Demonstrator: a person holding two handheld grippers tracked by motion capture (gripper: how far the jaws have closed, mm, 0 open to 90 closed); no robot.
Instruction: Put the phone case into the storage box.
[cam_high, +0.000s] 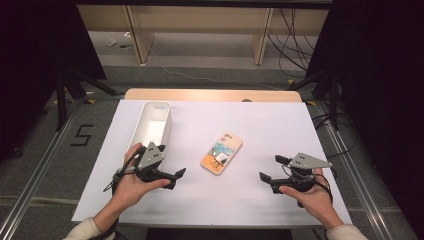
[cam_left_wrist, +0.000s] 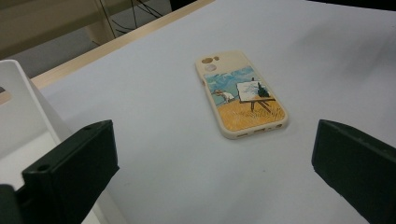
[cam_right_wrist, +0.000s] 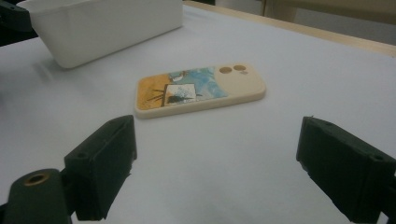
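Centre of the high view: phone (cam_high: 222, 152) lies flat, picture side up, on the white sheet (cam_high: 260, 125).
Upper left of it: bin (cam_high: 153, 125), well apart.
Left gripper (cam_high: 172, 176): jaws apart, holding nothing, near the phone.
Right gripper (cam_high: 268, 169): jaws apart, holding nothing.
Risk: the phone is thin and flat; jaws closing from above would likely skid off its edges and push it away.

- The left tongs (cam_left_wrist: 212, 172) stand with jaws wide apart, nothing between them.
- A phone case (cam_left_wrist: 240, 94) lies flat on the white worktop (cam_left_wrist: 327, 56), ahead.
- A white bin (cam_left_wrist: 23, 121) sits at the left.
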